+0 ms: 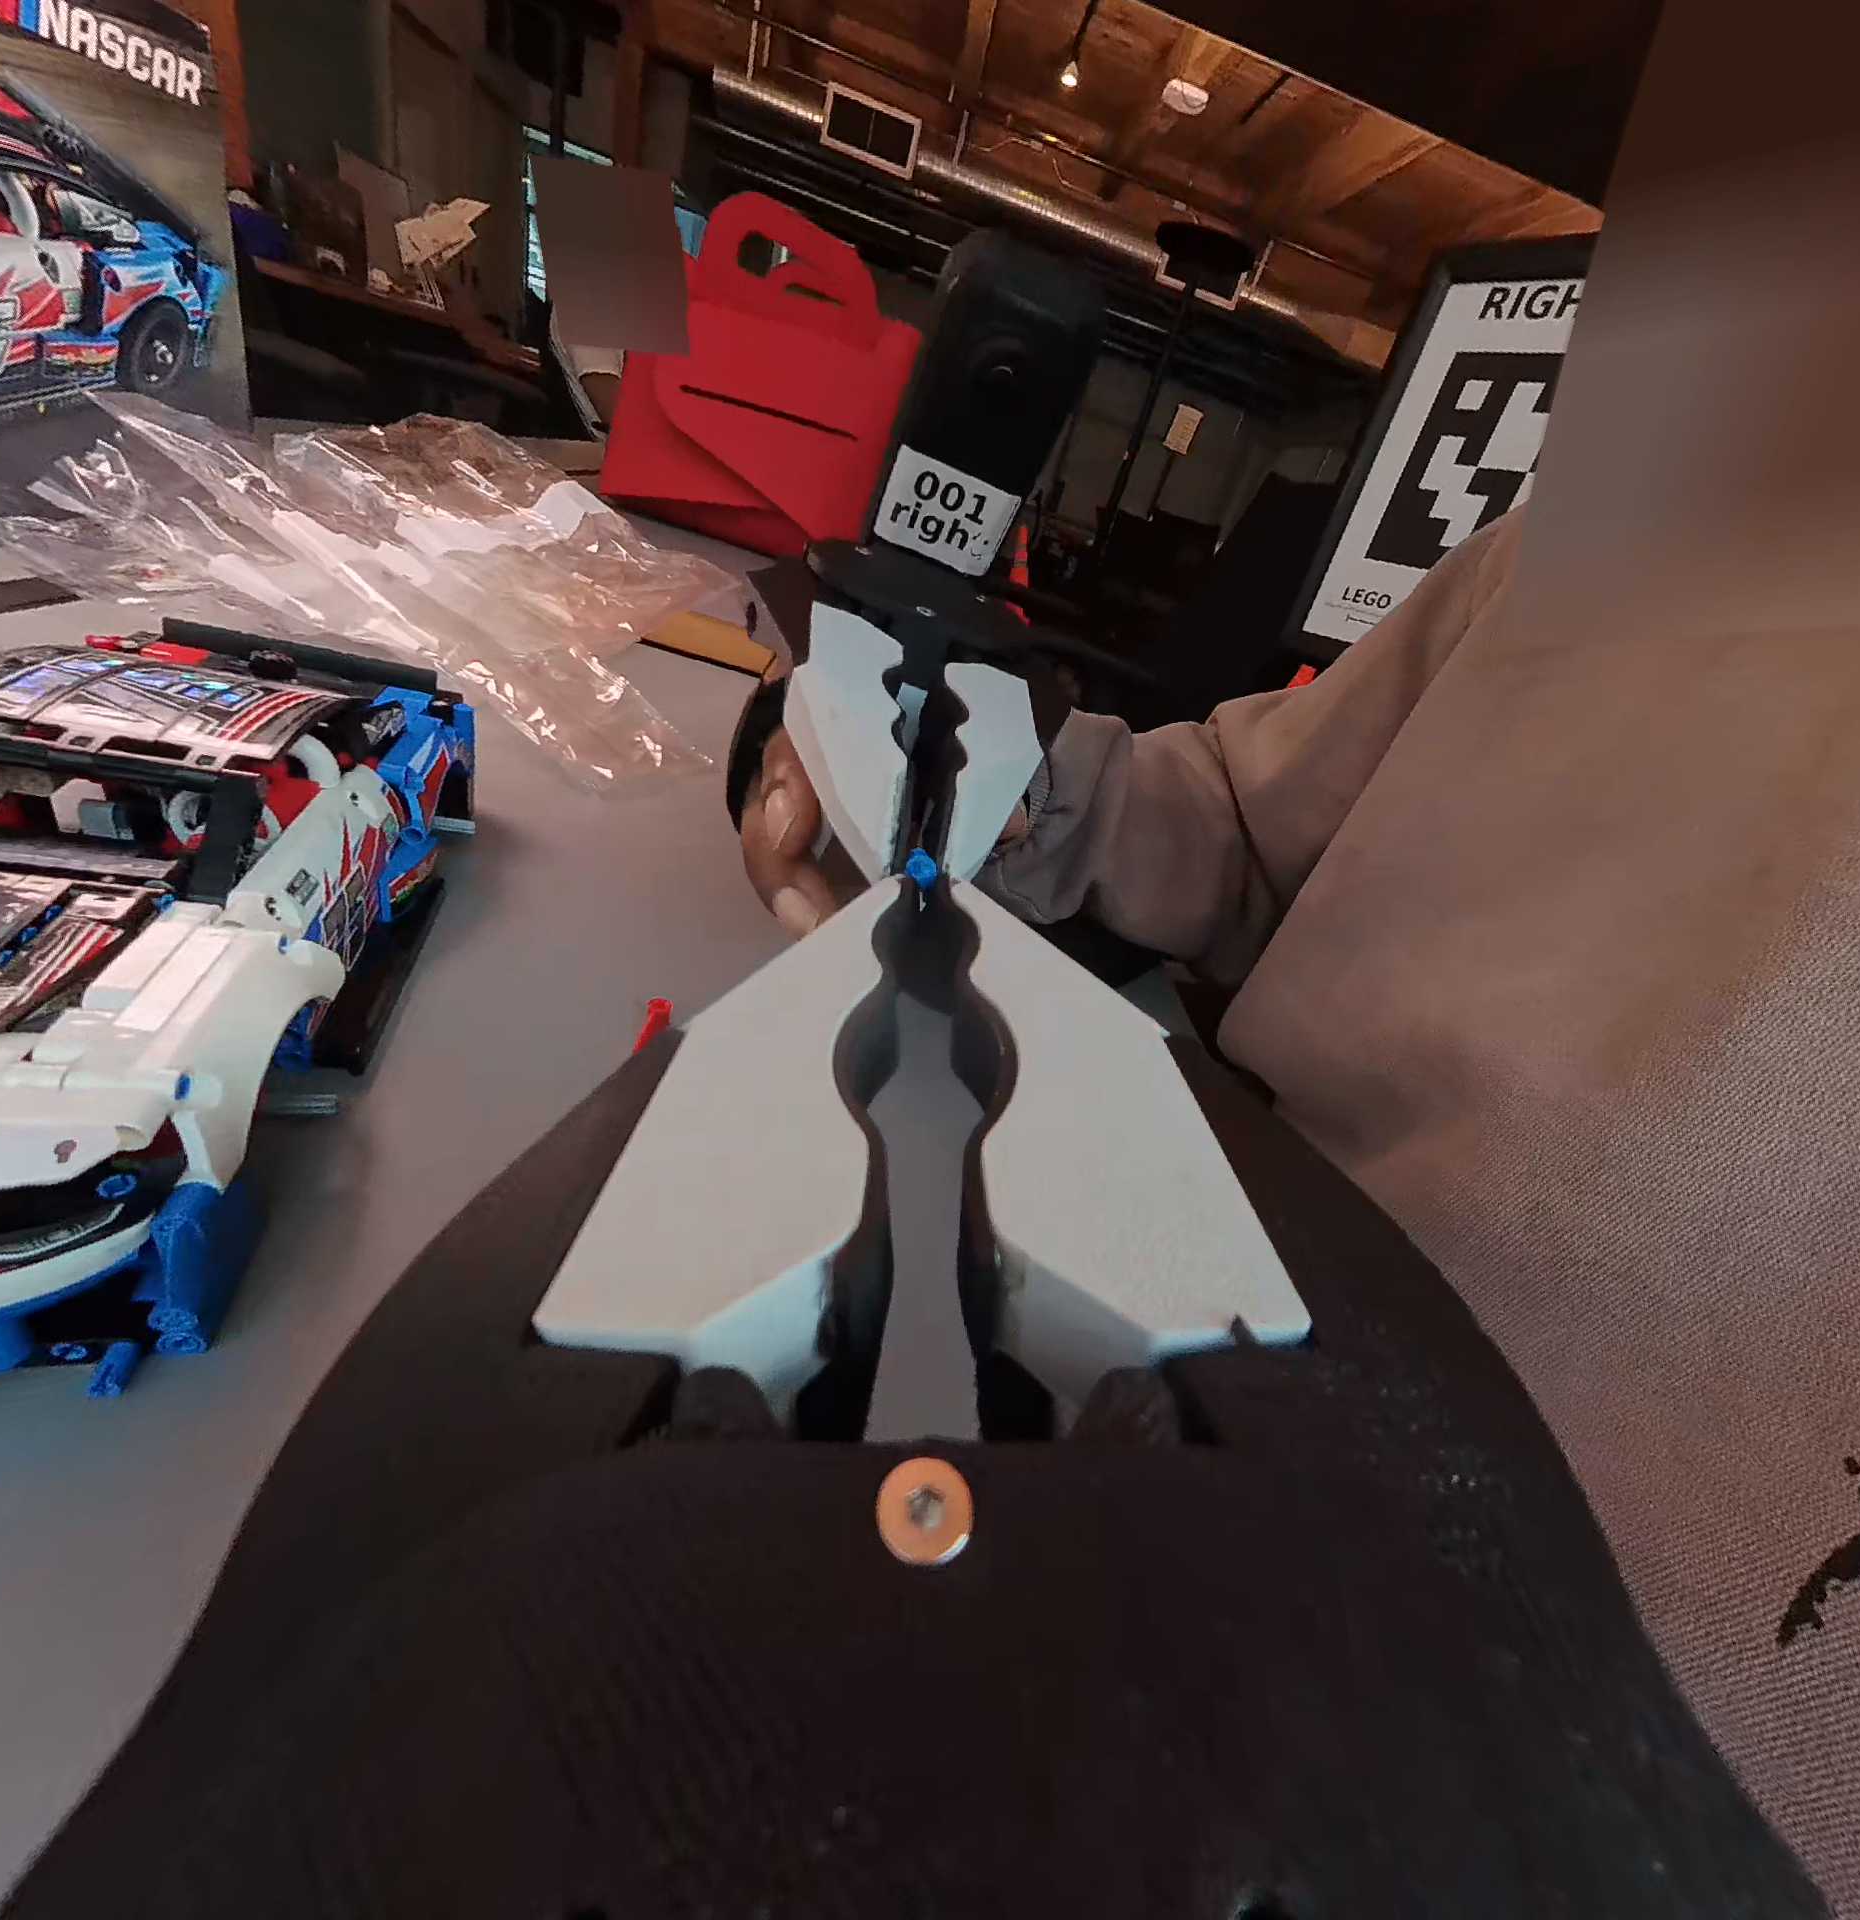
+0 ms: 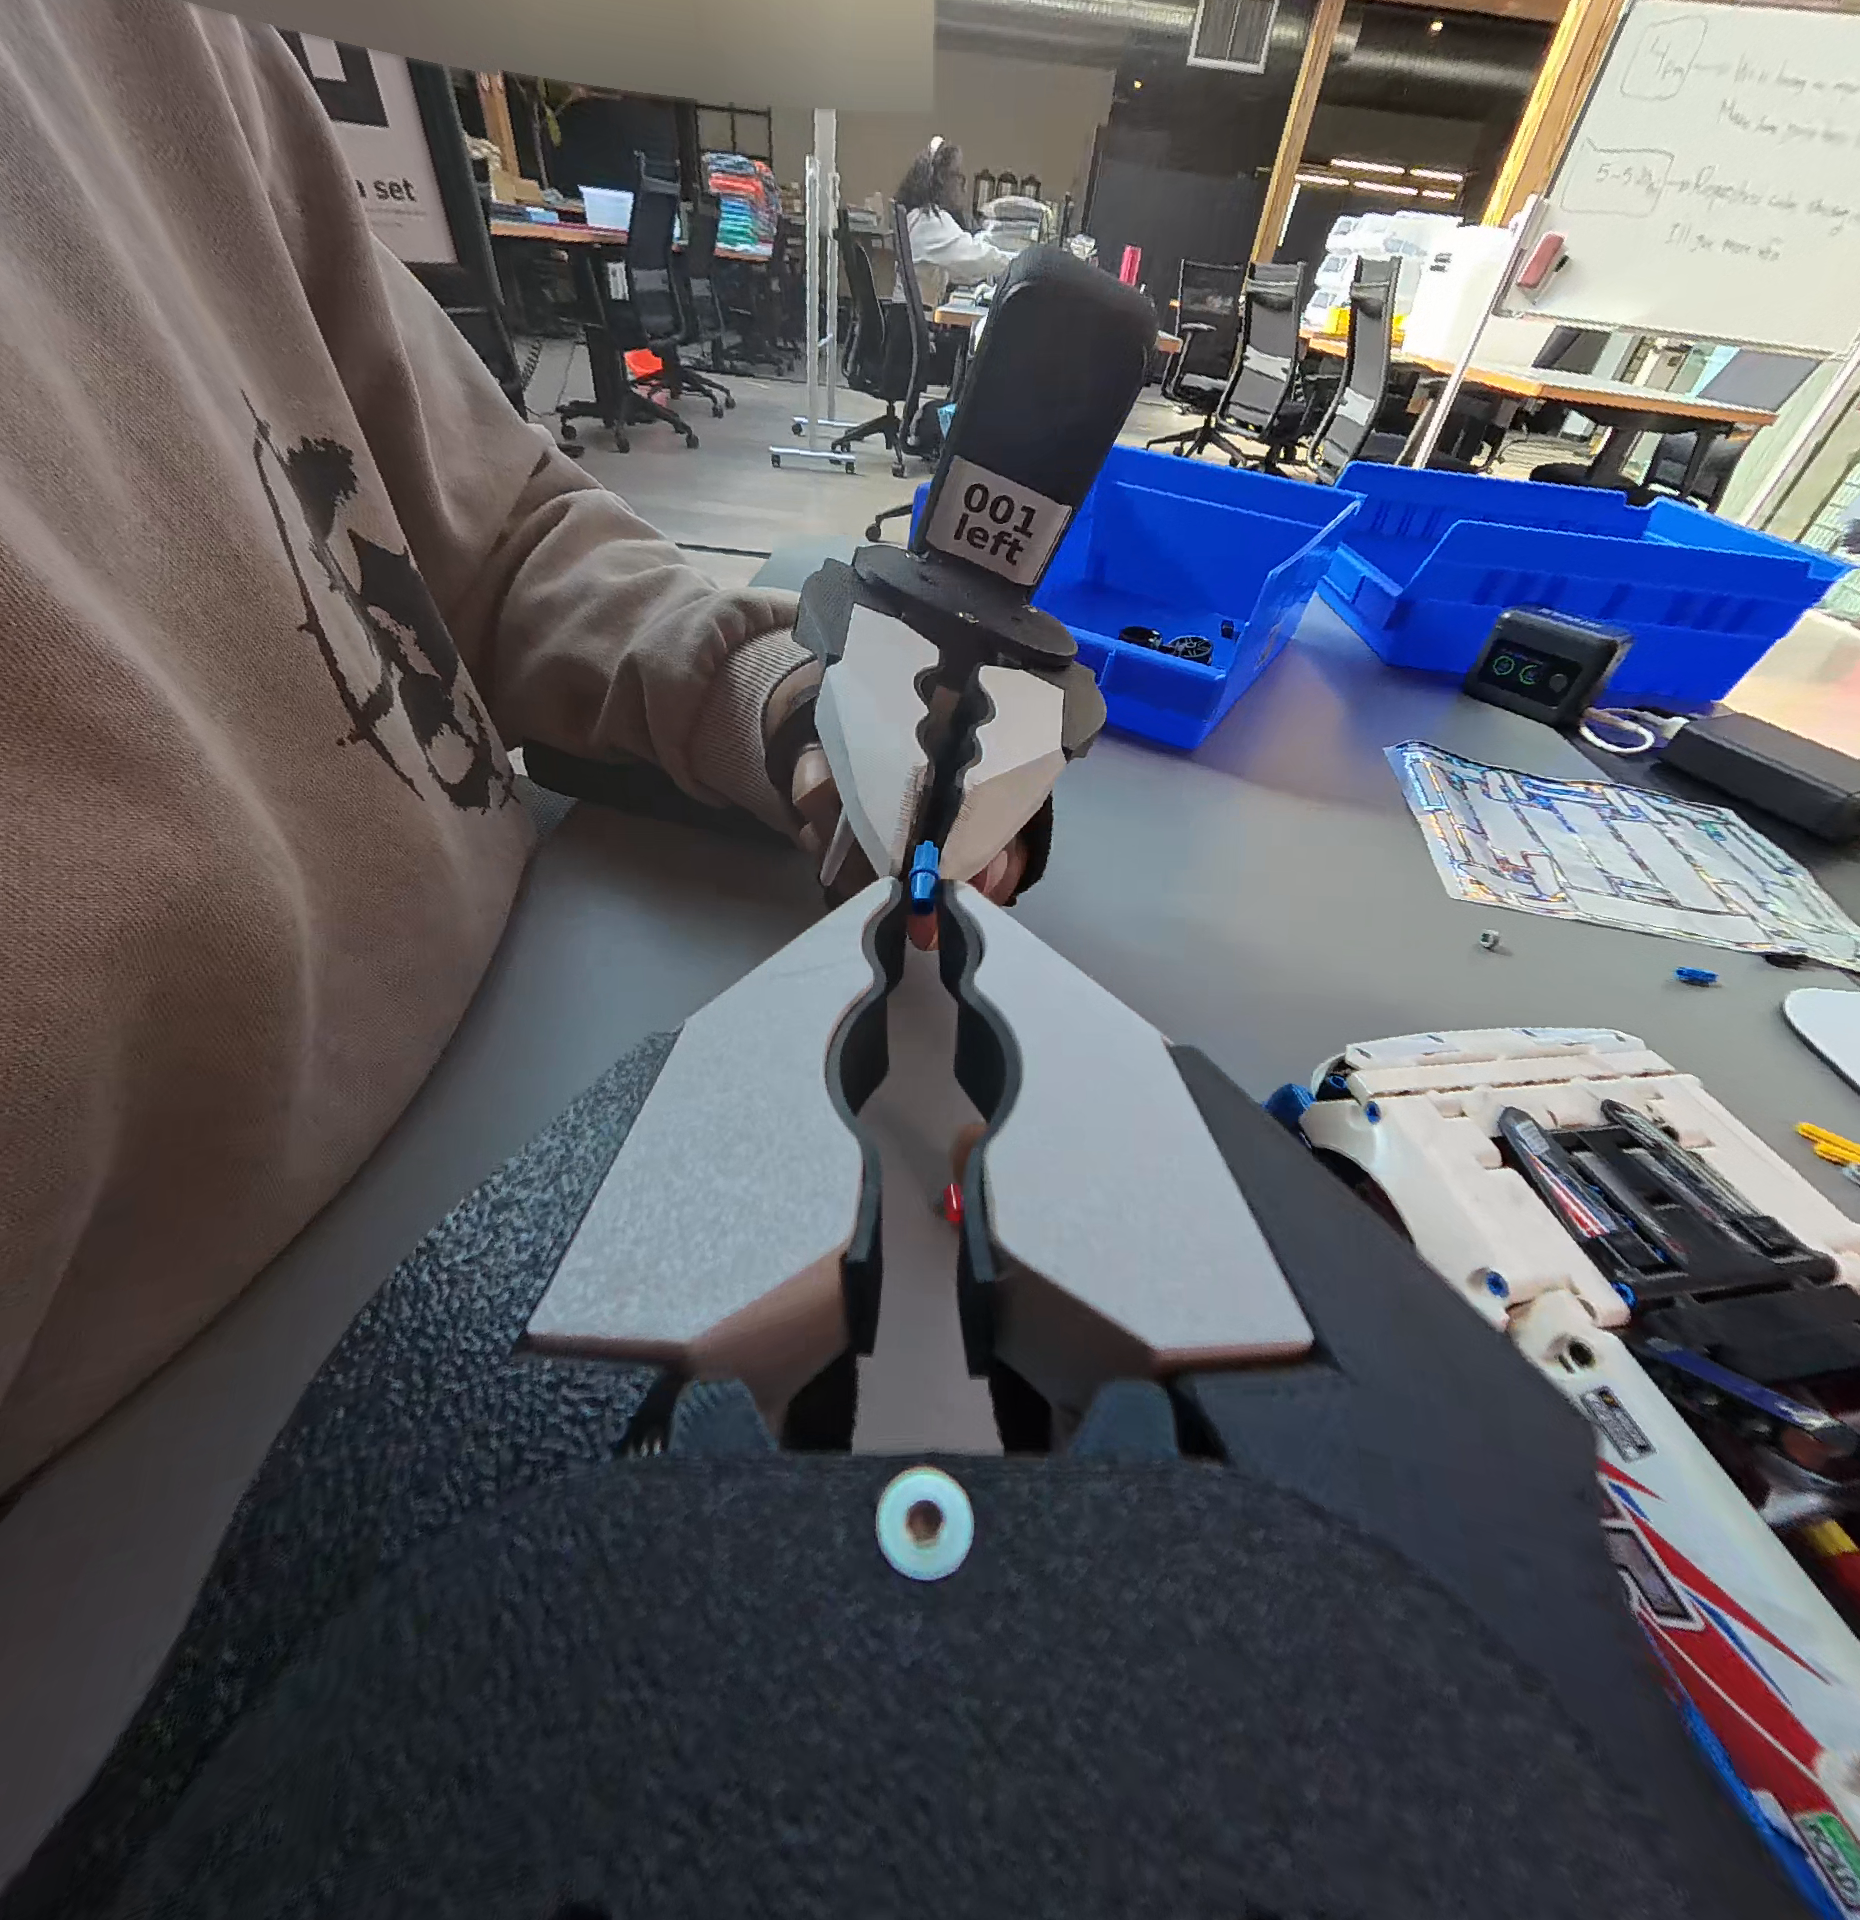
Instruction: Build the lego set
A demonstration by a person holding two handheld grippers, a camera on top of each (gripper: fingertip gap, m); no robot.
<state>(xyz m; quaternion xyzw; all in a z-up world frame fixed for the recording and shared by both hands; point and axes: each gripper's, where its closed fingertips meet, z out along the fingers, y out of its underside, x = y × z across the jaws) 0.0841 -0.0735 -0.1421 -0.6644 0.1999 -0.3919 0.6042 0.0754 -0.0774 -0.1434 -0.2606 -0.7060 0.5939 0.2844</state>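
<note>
A small blue pin (image 1: 919,864) sits between the two grippers, which meet tip to tip above the grey table. My left gripper (image 1: 924,885) is shut on one end of the pin, and my right gripper (image 2: 921,896) is shut on the other end (image 2: 921,873). Each view shows the other gripper facing it, with a hand behind. The white, blue and red lego car (image 1: 178,935) stands on the table to the left. In the right wrist view it (image 2: 1580,1247) lies at the lower right.
A loose red pin (image 1: 653,1020) lies on the table near the left gripper. Crumpled plastic bags (image 1: 438,561), a red bag (image 1: 760,395) and the set's box (image 1: 84,229) stand behind the car. Blue bins (image 2: 1196,603), a sticker sheet (image 2: 1632,862) and small loose parts (image 2: 1695,975) lie to the right. My left and right fingertips are right by each other.
</note>
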